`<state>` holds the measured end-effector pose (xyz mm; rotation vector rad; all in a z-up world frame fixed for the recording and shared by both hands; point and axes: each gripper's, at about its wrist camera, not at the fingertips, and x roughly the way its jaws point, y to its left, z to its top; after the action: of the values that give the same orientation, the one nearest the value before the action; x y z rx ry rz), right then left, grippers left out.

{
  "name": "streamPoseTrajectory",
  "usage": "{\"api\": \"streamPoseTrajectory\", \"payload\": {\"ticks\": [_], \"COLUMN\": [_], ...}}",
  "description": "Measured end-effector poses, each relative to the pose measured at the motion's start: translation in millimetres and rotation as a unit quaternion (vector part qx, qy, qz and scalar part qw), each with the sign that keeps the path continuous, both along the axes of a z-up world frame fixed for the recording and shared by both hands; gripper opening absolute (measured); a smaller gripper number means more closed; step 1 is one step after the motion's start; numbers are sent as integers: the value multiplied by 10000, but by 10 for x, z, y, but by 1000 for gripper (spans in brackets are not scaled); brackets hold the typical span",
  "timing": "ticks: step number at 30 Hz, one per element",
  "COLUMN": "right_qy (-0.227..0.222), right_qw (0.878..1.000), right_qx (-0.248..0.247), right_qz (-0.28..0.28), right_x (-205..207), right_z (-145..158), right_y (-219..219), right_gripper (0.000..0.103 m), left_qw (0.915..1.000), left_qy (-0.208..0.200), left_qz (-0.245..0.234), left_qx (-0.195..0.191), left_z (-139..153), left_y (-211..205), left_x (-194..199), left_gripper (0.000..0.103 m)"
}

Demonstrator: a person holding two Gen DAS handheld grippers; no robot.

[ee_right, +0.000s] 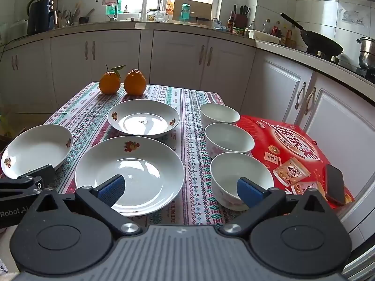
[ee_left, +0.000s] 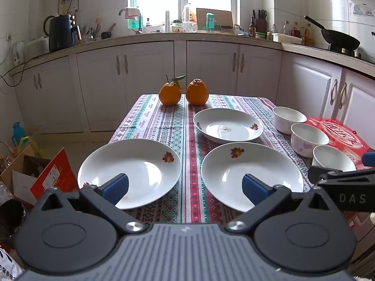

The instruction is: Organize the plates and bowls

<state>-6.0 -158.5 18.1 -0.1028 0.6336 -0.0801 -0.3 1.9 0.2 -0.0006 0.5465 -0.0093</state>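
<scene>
Operator: Report the state of each hand-held gripper.

Technician: Left hand-held gripper [ee_left: 185,187]: jaws fully apart, nothing between them. Right hand-held gripper [ee_right: 181,188]: jaws fully apart, nothing between them. Both hover over the near edge of the worktop [ee_left: 187,126].

Operator: Locate the task items.

Technician: Three white ceramic plates with floral motifs lie flat: one at the near-left corner [ee_left: 130,171], one at near centre [ee_left: 252,175], one behind it [ee_left: 228,125]. Three white ceramic bowls [ee_right: 241,175] stand in a row along the right edge.

Operator: Which side is nearer?

Technician: Judged: left for the near-left plate; right for the nearest bowl, directly ahead of its right finger.
</scene>
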Motion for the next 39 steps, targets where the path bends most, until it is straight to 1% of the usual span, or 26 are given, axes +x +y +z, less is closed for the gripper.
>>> {"api": "streamPoseTrajectory", "payload": {"ticks": [11,39], "right_qy": [1,-19], "right_qw": [10000,10000], "right_qx": [-24,-42], "right_qz": [-3,-16], "right_x": [5,-9], "right_z": [1,14], "right_y": [10,-8], "right_gripper": [103,103], "left_qw": [10000,10000], "left_qy": [-14,-49], "left_qz": [-17,-29], "left_qx": [64,75], "left_z": [33,45], "left_y": [-47,-40], "left_x": [-5,-28], "left_gripper": [102,102]}}
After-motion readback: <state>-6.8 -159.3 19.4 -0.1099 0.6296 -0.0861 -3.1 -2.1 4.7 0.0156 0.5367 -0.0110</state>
